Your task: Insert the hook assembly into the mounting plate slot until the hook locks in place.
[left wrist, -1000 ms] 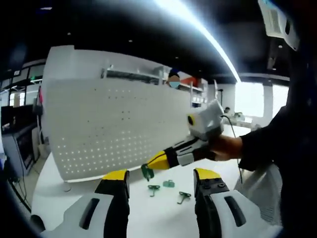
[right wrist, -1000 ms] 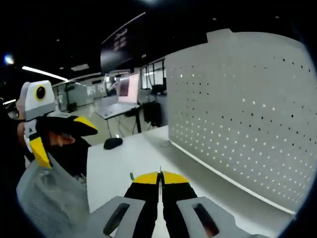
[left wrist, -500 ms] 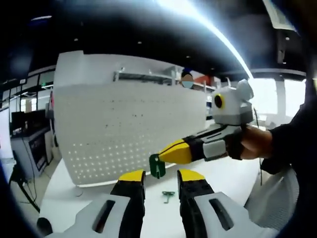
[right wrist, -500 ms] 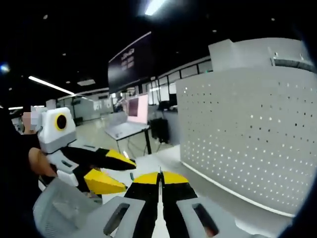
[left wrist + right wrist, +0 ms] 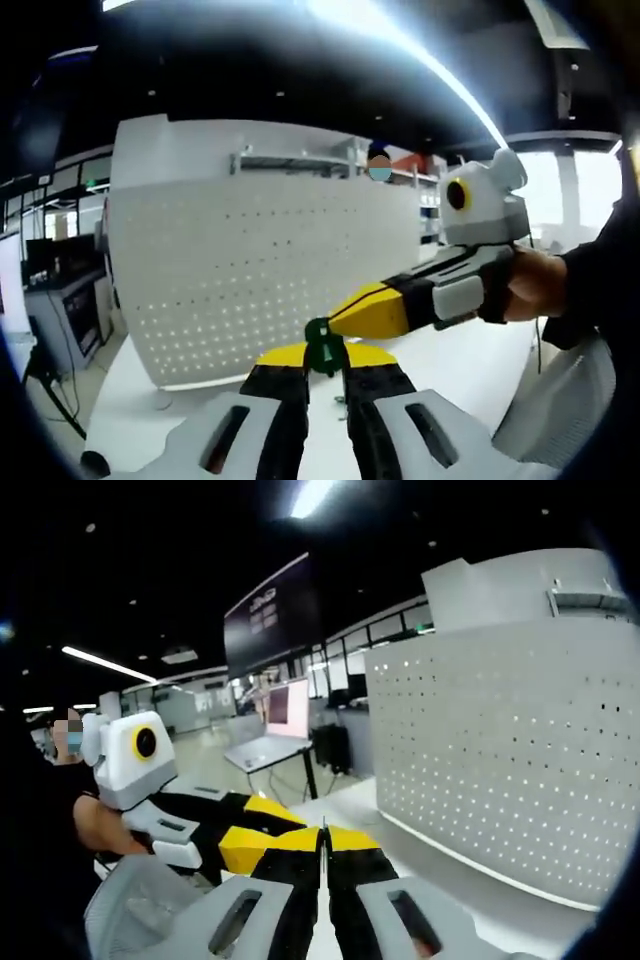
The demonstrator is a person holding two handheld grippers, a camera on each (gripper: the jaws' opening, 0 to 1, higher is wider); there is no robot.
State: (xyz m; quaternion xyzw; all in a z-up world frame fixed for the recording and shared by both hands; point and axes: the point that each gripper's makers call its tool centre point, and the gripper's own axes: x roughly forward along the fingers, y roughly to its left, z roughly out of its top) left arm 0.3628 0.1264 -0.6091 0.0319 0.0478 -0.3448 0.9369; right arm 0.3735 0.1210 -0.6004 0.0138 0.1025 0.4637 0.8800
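Both claws have drawn together since a second ago: then our left claw stood wide over the desk with the right one off to its side, and now the green hook [image 5: 322, 347] sits right between the left claw's [image 5: 323, 358] yellow tips. Those tips have narrowed onto it, touching or nearly so; we cannot tell whether they truly grip. The right claw [image 5: 340, 315] reaches in from the side, its tip pinched on the top of the same hook. In its own view the right claw [image 5: 322, 836] has its jaws pressed flat together, the hook hidden between them.

We count one hook held and two claws. Just past the left claw's tips a small green bit shows on the white desk [image 5: 460, 352]; whether it is a spare hook we cannot say. Beyond stands one white pegboard [image 5: 250, 270], upright, well apart from both claws.

We judge the risk lies in this hand-over: if the right claw lets go before the left has a firm hold, the hook may drop or twist askew, and then it would not meet its slot squarely.
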